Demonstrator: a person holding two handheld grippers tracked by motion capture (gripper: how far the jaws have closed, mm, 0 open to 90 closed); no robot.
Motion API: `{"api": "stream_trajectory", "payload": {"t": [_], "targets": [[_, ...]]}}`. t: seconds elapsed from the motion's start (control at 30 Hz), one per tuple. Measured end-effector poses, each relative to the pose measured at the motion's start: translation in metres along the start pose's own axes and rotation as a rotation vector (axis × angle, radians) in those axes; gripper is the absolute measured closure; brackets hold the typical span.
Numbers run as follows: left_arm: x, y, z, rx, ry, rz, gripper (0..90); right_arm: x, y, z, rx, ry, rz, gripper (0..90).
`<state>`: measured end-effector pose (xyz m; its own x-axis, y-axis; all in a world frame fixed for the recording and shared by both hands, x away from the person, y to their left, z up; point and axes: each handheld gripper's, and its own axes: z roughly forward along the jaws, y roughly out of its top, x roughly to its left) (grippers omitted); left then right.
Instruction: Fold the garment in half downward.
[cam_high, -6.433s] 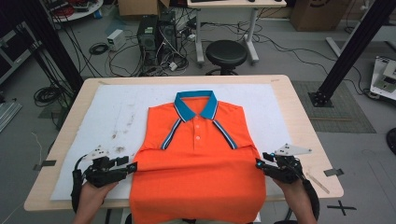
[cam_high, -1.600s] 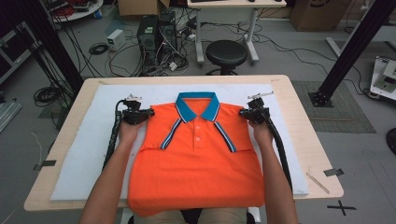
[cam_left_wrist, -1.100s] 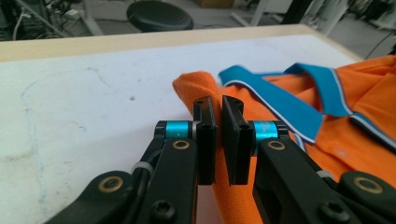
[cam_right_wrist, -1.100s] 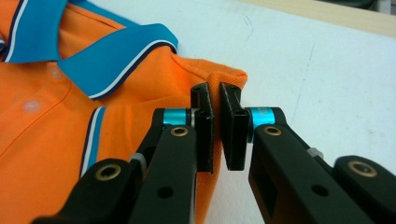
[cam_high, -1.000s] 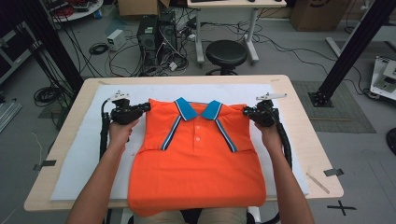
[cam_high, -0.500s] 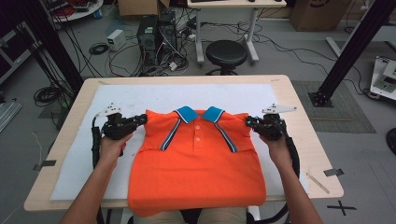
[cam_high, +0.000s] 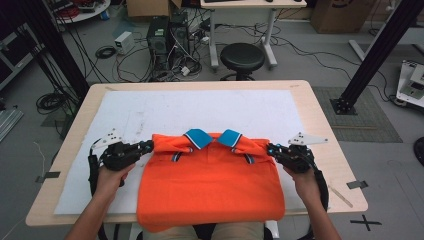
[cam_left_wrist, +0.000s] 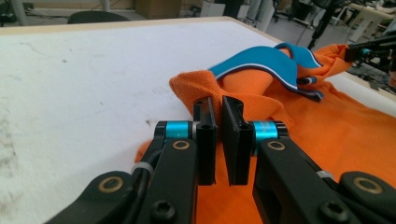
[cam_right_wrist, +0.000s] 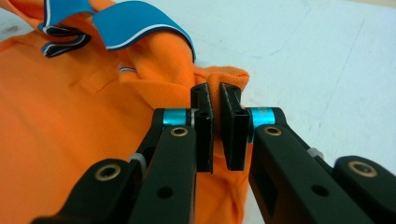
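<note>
An orange polo shirt (cam_high: 210, 185) with a blue collar (cam_high: 212, 137) lies on the white mat, its top part folded toward the person. My left gripper (cam_high: 148, 145) is shut on the shirt's left shoulder edge; in the left gripper view the orange fabric (cam_left_wrist: 205, 91) is pinched between the jaws (cam_left_wrist: 218, 112). My right gripper (cam_high: 270, 148) is shut on the right shoulder edge, and the right gripper view shows the fabric (cam_right_wrist: 229, 79) squeezed between the jaws (cam_right_wrist: 215, 100). Both shoulders are lifted slightly off the mat.
The white mat (cam_high: 200, 107) covers a wooden table (cam_high: 320, 110). Bare mat lies beyond the collar. A black stool (cam_high: 242, 57), computer gear and cables (cam_high: 170, 37) sit on the floor past the far edge. Tape marks (cam_high: 357, 184) are at the table's right.
Both grippers have pulled the shirt's shoulders from the far side of the mat toward the person, folding the top of the shirt over its lower part. The collar has come nearer.
</note>
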<state>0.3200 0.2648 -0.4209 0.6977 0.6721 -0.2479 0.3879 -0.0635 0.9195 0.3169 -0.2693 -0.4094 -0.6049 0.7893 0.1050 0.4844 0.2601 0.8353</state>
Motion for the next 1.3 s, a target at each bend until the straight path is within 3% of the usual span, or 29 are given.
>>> {"api": "stream_trajectory", "payload": {"t": [0.13,0.27,0.7,0.8,0.87,0.93,1.0,1.13,1.3], "targets": [[-0.006,-0.011,-0.012,-0.005,-0.017,0.003,86.9,0.004,-0.010,-0.011,-0.015,0.011,0.002,85.3],[-0.009,-0.021,-0.019,0.020,-0.028,0.009,87.2,0.007,-0.018,-0.019,-0.022,0.029,0.003,85.4],[-0.026,-0.041,-0.036,0.093,-0.083,0.046,87.3,0.017,-0.044,-0.039,0.022,0.058,-0.012,86.5],[-0.028,-0.045,-0.042,0.102,-0.109,0.042,87.3,0.020,-0.047,-0.045,0.042,0.063,-0.023,86.6],[-0.028,-0.047,-0.045,0.098,-0.156,0.046,87.0,0.022,-0.050,-0.048,0.053,0.069,-0.029,86.5],[-0.026,-0.045,-0.047,0.084,-0.177,0.042,80.2,0.024,-0.051,-0.050,0.059,0.076,-0.027,85.3],[-0.021,-0.040,-0.047,0.063,-0.155,-0.004,58.3,0.025,-0.050,-0.051,0.044,0.074,-0.023,77.1],[-0.008,-0.024,-0.042,0.001,-0.062,-0.045,44.8,0.022,-0.037,-0.050,-0.003,0.043,-0.003,62.3],[0.008,-0.010,-0.018,0.040,0.033,-0.069,39.2,0.010,-0.019,-0.031,0.005,-0.036,0.001,53.8]]}}
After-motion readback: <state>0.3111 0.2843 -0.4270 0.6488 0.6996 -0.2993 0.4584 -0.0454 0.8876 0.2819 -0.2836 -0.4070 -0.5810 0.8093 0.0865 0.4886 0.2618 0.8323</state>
